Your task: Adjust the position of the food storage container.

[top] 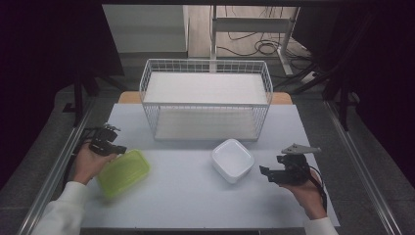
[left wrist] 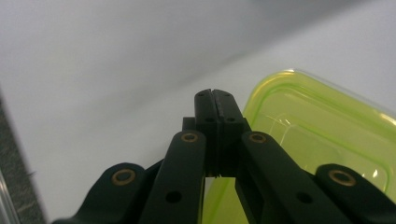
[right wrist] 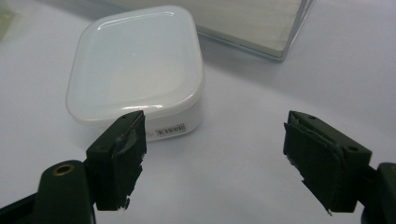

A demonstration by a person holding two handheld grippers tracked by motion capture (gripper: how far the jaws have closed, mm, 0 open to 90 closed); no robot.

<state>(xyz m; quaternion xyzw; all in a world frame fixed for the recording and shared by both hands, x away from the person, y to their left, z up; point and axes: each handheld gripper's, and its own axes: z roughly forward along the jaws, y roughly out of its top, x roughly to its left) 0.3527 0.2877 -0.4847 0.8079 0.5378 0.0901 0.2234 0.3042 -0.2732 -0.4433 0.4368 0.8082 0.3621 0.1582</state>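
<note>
Left gripper (left wrist: 215, 93) — jaws pressed together on nothing — just beside the green container (left wrist: 322, 135) at its right; right gripper (right wrist: 215, 158), jaws wide apart, faces the white container (right wrist: 135, 65) just ahead.

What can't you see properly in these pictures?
- Green box, left gripper view: its near corner is hidden behind the shut left claw.
- White box, right gripper view: its label print is too small to read.
- Wire basket, right gripper view: cut off by the top edge.
</note>
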